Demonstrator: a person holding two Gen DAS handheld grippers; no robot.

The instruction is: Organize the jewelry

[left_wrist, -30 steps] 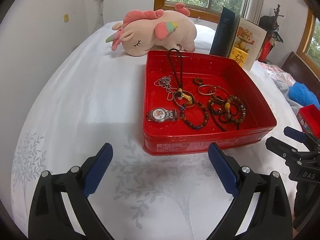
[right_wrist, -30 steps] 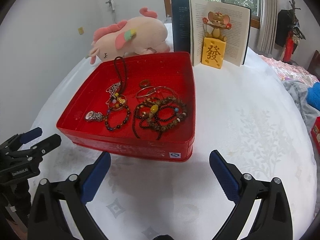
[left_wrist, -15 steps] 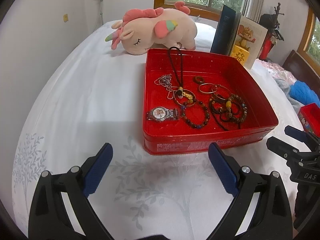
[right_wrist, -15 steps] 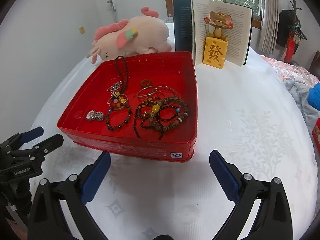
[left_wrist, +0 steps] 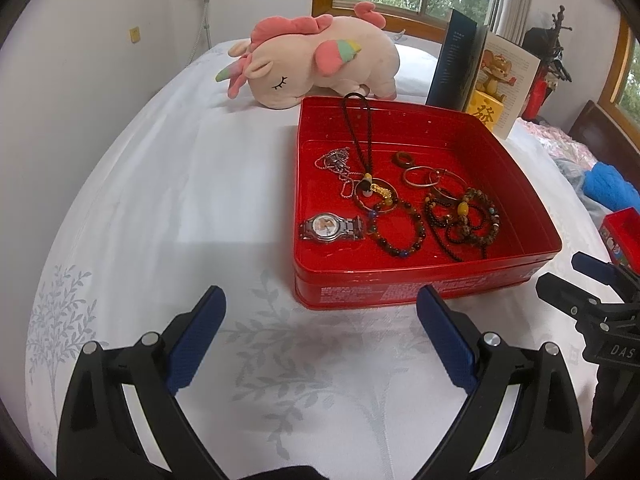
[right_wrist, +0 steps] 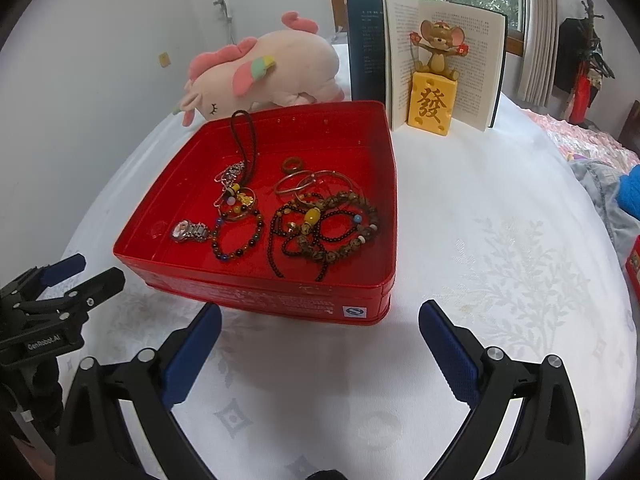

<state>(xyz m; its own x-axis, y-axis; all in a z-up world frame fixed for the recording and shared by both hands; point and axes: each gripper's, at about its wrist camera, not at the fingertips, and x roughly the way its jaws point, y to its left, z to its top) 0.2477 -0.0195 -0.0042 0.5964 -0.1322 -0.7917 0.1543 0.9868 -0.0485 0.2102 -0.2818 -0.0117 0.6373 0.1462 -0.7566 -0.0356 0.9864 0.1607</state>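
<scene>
A red tin tray (left_wrist: pixel 400 294) (right_wrist: pixel 264 300) sits on the white bedspread and holds jewelry: a wristwatch (left_wrist: pixel 330 227) (right_wrist: pixel 188 231), a dark bead bracelet (left_wrist: pixel 396 232) (right_wrist: pixel 238 236), a tangle of brown bead bracelets (left_wrist: pixel 464 218) (right_wrist: pixel 328 228), metal bangles (left_wrist: pixel 430 176) (right_wrist: pixel 308 182), a brown ring (left_wrist: pixel 401 158) (right_wrist: pixel 292 165), a silver chain (left_wrist: pixel 336 162), and a black cord necklace with a gold charm (left_wrist: pixel 366 148) (right_wrist: pixel 244 160). My left gripper (left_wrist: pixel 320 320) is open and empty in front of the tray. My right gripper (right_wrist: pixel 320 336) is open and empty, also just short of it.
A pink unicorn plush (left_wrist: pixel 316 62) (right_wrist: pixel 264 70) lies behind the tray. An open book (right_wrist: pixel 436 68) with a mouse figurine (right_wrist: pixel 434 80) stands at the back right. A small red box (left_wrist: pixel 624 232) and blue cloth (left_wrist: pixel 608 186) lie at the right.
Both grippers have edged slightly closer to the tray. Both stay open and empty. The jewelry has not moved.
</scene>
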